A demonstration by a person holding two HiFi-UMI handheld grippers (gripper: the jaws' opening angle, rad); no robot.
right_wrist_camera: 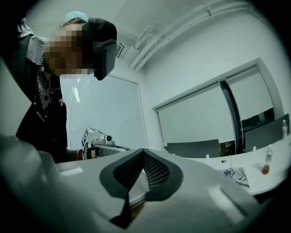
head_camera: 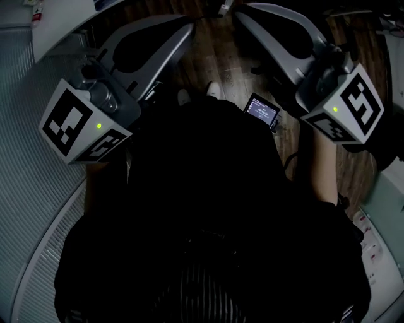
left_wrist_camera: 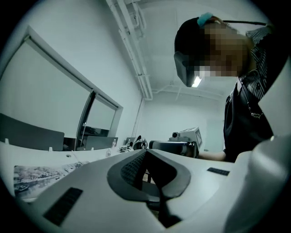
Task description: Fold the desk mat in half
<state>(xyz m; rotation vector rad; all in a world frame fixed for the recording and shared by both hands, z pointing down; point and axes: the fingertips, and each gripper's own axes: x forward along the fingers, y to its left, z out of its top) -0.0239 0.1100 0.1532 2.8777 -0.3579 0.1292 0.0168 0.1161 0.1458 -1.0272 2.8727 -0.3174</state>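
Note:
The desk mat (left_wrist_camera: 40, 175), printed with a pale sketch-like pattern, lies flat on a white desk at the lower left of the left gripper view. In the right gripper view a corner of the desk mat (right_wrist_camera: 235, 175) shows at the lower right. Neither gripper is near it. My left gripper (left_wrist_camera: 145, 152) is held level in the air, its jaws closed tip to tip with nothing between them. My right gripper (right_wrist_camera: 143, 151) is likewise shut and empty. In the head view the left gripper (head_camera: 188, 26) and the right gripper (head_camera: 241, 14) point away from my dark-clothed body, over a wooden floor.
A curved white desk (head_camera: 38, 189) runs along my left and a white surface (head_camera: 385, 214) lies at my right. A small lit screen (head_camera: 262, 110) sits at my waist. A small bottle (right_wrist_camera: 266, 166) stands on the desk beside the mat. Windows with blinds line the walls.

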